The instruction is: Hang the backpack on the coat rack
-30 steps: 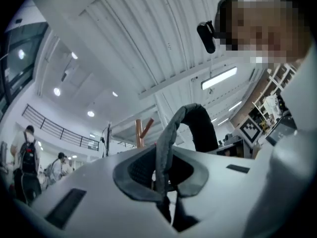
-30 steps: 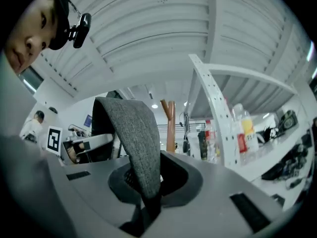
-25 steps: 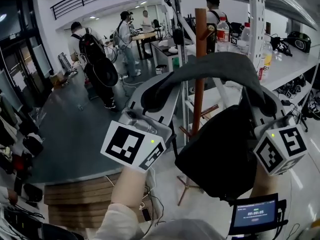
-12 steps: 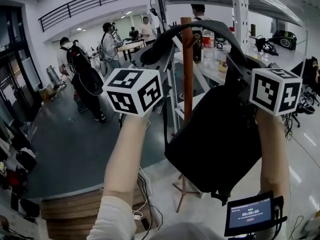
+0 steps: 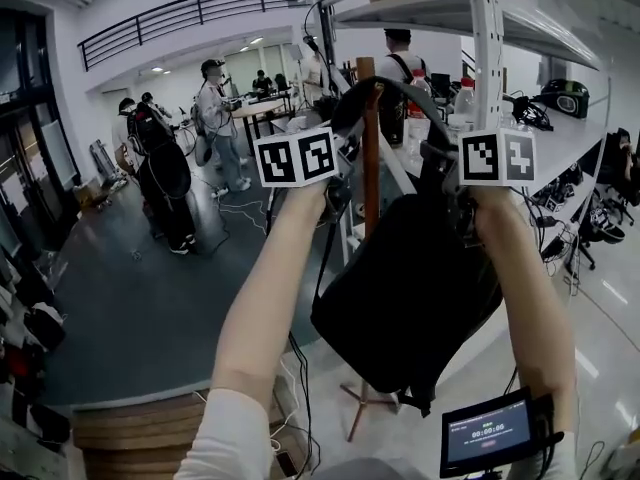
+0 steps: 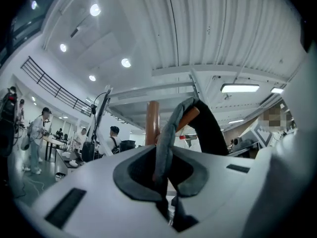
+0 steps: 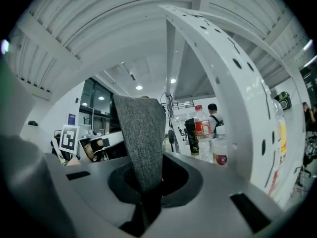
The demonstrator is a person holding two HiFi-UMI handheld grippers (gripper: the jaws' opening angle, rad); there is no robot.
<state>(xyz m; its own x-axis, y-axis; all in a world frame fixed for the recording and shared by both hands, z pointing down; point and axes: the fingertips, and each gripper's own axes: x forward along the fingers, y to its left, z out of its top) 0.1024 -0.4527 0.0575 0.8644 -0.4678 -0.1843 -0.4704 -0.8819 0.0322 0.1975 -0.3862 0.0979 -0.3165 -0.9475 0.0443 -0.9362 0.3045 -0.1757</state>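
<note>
A black backpack [image 5: 410,288] hangs by its grey top strap [image 5: 392,84], which both grippers hold up in front of me. My left gripper [image 5: 342,136] is shut on the strap's left end [image 6: 166,143]. My right gripper [image 5: 442,156] is shut on the right end [image 7: 143,143]. The strap arcs across the top of the brown wooden coat rack pole [image 5: 371,148]. In the left gripper view the pole [image 6: 152,123] and one orange-brown peg [image 6: 189,117] show right behind the strap loop. Whether the strap rests on the peg, I cannot tell.
A white metal shelf unit [image 5: 490,28] with bottles [image 7: 202,133] stands close behind the rack on the right. The rack's feet [image 5: 360,403] spread on the floor under the bag. Several people [image 5: 215,118] stand at the back left. A timer screen [image 5: 490,433] sits low right.
Both grippers rose and went forward with the backpack, and their marker cubes turned. The strap loop, earlier lower and nearer to me, now sits at the top of the pole.
</note>
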